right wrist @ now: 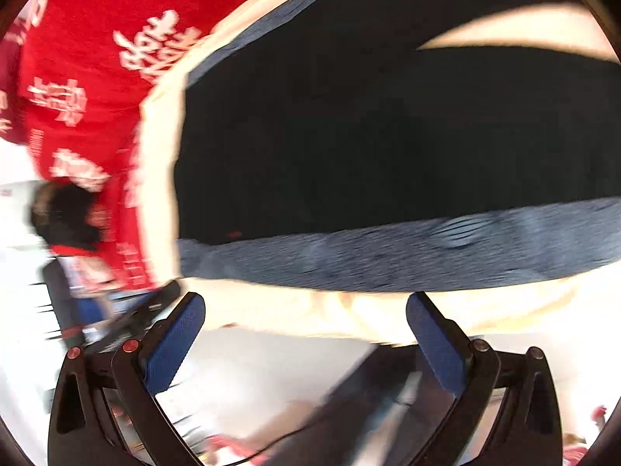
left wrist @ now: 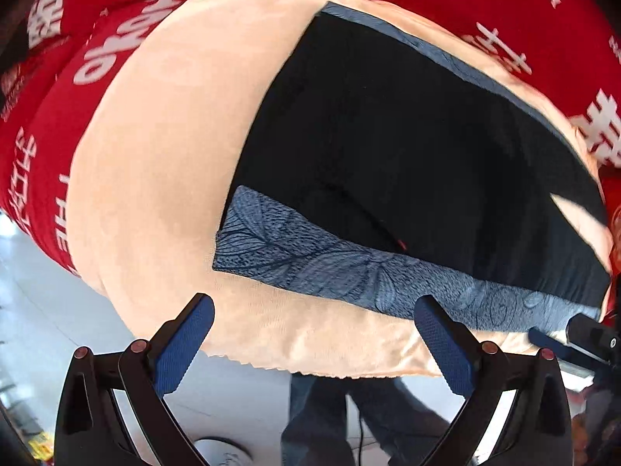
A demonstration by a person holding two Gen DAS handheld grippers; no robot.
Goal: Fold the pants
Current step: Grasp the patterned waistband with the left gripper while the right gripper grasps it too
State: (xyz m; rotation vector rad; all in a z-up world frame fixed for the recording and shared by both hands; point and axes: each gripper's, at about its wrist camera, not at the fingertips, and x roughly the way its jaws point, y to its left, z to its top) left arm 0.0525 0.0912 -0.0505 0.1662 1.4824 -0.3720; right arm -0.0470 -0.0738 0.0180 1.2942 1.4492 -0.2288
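In the left wrist view, the left gripper [left wrist: 312, 334] sits at the bottom of the frame with its blue-padded fingers [left wrist: 182, 345] spread wide, pinching nothing. Just above them lie the pants [left wrist: 407, 147], a dark, nearly black garment with a blue leaf-patterned waistband [left wrist: 330, 268] running from centre left toward lower right. The pants lie flat on a peach cloth [left wrist: 163, 136] that fills the middle of the frame and ends in a frayed edge just behind the fingertips. Under the peach cloth, a red cloth [left wrist: 46, 147] with white lettering wraps the upper and left edges. At the lower right edge, the tip of the right gripper [left wrist: 574, 338] shows near the waistband's end.

In the right wrist view, heavily blurred, the right gripper [right wrist: 306, 330] also has its fingers [right wrist: 174, 341] spread apart and empty. The pants [right wrist: 388, 136] fill the centre and right, the waistband [right wrist: 388, 260] crossing just above the fingertips, the peach cloth [right wrist: 310, 310] between them. The red cloth [right wrist: 89, 58] occupies the upper left.
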